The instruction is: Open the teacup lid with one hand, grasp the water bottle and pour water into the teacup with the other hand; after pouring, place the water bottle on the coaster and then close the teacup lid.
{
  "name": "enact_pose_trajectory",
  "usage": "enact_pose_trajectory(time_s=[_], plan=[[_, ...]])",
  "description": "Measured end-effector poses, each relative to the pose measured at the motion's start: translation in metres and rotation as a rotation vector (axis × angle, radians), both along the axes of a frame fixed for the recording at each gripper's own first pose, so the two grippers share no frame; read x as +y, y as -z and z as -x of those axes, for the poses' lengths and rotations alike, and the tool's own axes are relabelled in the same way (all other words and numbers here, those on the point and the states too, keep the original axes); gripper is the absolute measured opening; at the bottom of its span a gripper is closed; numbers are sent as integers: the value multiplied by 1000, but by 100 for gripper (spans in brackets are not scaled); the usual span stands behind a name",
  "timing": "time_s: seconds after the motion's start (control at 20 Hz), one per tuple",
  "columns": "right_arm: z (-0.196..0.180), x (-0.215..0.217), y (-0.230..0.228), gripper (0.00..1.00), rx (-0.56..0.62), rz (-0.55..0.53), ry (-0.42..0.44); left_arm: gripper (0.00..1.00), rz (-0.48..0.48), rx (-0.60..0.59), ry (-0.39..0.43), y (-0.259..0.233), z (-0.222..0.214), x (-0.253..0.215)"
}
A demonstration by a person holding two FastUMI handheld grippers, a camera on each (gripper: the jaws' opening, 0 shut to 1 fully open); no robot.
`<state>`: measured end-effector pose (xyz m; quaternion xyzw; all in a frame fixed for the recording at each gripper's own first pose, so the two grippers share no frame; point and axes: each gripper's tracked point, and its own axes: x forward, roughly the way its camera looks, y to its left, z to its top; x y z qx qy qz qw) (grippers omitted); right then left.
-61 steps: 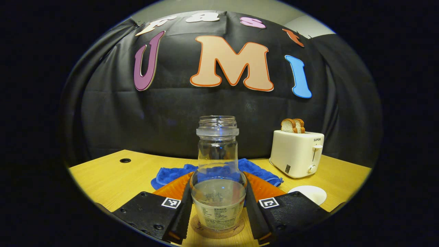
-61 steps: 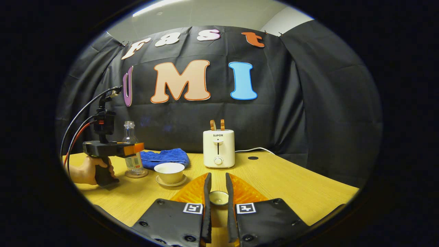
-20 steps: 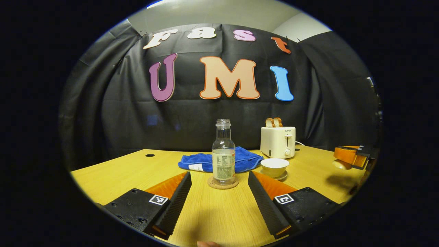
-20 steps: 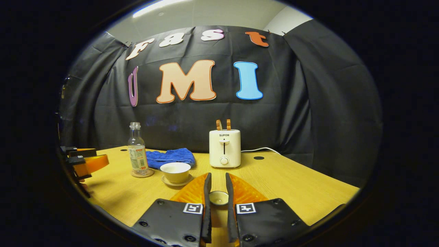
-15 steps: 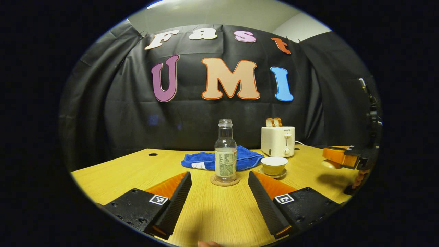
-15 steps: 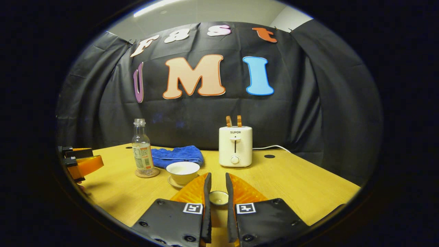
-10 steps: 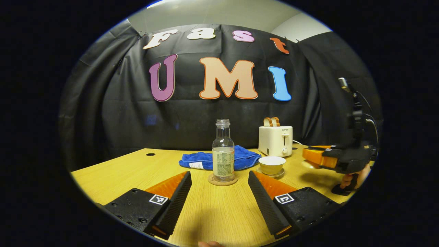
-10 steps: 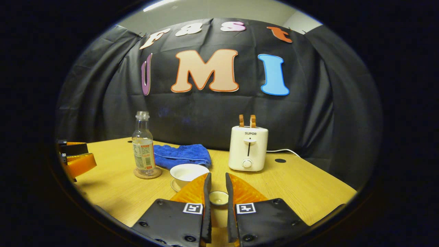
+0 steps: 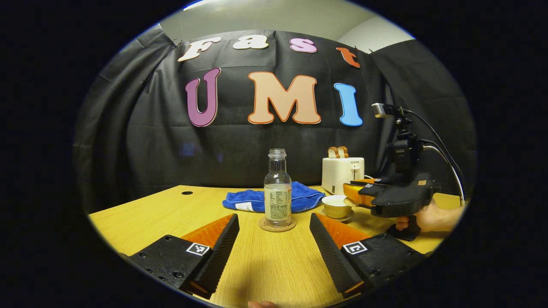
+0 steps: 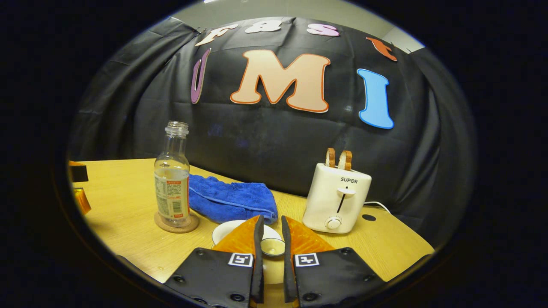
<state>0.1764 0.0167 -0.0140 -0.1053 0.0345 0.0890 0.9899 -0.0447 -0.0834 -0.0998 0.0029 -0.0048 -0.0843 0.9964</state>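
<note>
Yellow wood-grain counter (image 9: 162, 214) fills the lower part of the left gripper view, and the left tool (image 9: 274, 231) hovers low over its near edge with its two fingers spread wide and nothing between them. Ahead of it, toward the middle of the counter, the uncapped water bottle (image 9: 278, 192) stands upright on a round cork coaster (image 9: 277, 224), partly filled. A blue towel (image 9: 299, 199) lies behind the bottle, and a white toaster (image 9: 342, 174) with two bread slices stands toward the far right corner. The teacup (image 9: 337, 205) sits on its saucer just right of the bottle; the right tool (image 9: 355, 192), held by a hand (image 9: 430, 216), reaches over the cup's right side.

In the right gripper view, the right tool (image 10: 270, 233) has its fingers drawn close on the small knob of the teacup lid (image 10: 272, 247), gripping it just above the teacup (image 10: 227, 231), whose pale rim shows behind the fingers. The water bottle (image 10: 172, 188) on its coaster (image 10: 176, 223) stands to the left, apart from the cup. The blue towel (image 10: 231, 199) and the toaster (image 10: 337, 196) lie beyond, near the counter's (image 10: 120, 201) far edge.
</note>
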Motion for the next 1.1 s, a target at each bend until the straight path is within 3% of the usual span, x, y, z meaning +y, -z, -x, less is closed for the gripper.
enact_pose_trajectory(time_s=[0.55,1.1], plan=[[-27,24,5,21,22,-2,-36,96,0,2,5,-1,0,0],[-30,33,13,21,67,-15,-43,96,1,4,6,-1,0,0]])
